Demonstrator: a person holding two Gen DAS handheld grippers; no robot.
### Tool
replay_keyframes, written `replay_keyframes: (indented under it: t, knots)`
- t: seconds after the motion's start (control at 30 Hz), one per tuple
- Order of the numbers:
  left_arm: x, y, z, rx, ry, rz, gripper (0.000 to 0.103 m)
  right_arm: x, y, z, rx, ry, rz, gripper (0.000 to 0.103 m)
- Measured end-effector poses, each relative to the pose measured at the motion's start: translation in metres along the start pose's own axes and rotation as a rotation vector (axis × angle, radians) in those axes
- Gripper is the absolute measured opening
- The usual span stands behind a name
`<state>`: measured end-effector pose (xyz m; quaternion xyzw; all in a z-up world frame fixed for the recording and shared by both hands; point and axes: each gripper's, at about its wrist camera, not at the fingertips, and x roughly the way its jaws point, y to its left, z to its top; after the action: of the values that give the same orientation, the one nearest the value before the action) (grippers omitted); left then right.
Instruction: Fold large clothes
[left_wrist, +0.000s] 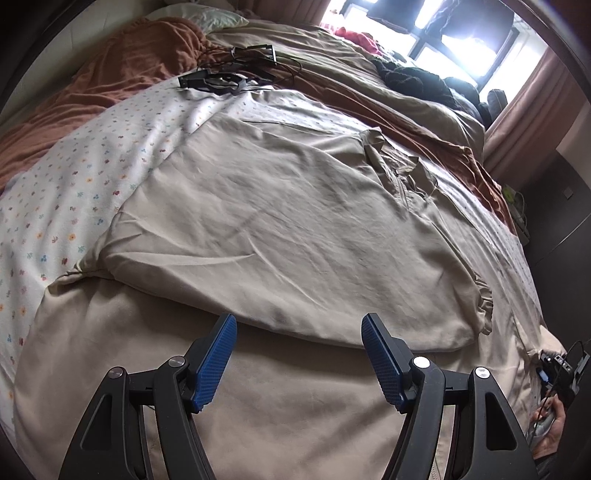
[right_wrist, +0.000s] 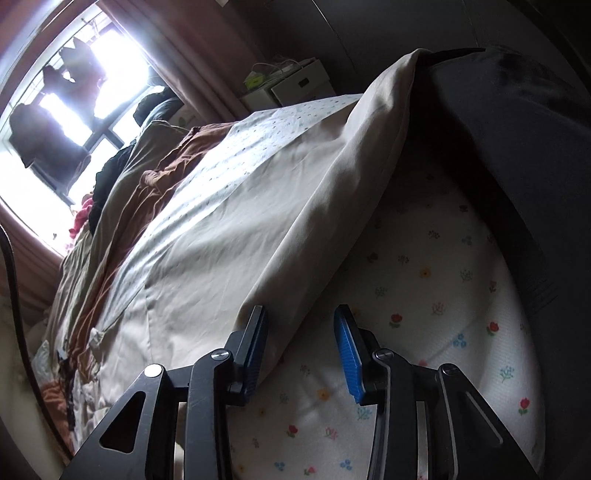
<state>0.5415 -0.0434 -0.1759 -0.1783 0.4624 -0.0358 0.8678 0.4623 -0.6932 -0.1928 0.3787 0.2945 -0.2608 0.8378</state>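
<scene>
A large beige garment lies spread flat on the bed, with its collar toward the far right and a ruffled cuff at the near right. My left gripper hovers open just above the garment's near folded edge, with nothing between its blue pads. In the right wrist view the same beige garment rests on the flowered sheet. My right gripper straddles the cloth's edge. One finger is over the cloth and the other over the sheet, and a gap shows between the pads.
A brown blanket and black cables with devices lie at the far side of the bed. Dark clothes are piled by the bright window. A white box stands beside the bed. Dark fabric fills the right wrist view's upper right.
</scene>
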Motion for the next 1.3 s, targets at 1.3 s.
replay_keyframes:
  t: [1.3]
  knots:
    - [-0.003, 0.001, -0.005, -0.077, 0.008, -0.063, 0.071, -0.061, 0.216, -0.11, -0.429, 0.106, 0.309, 0.005]
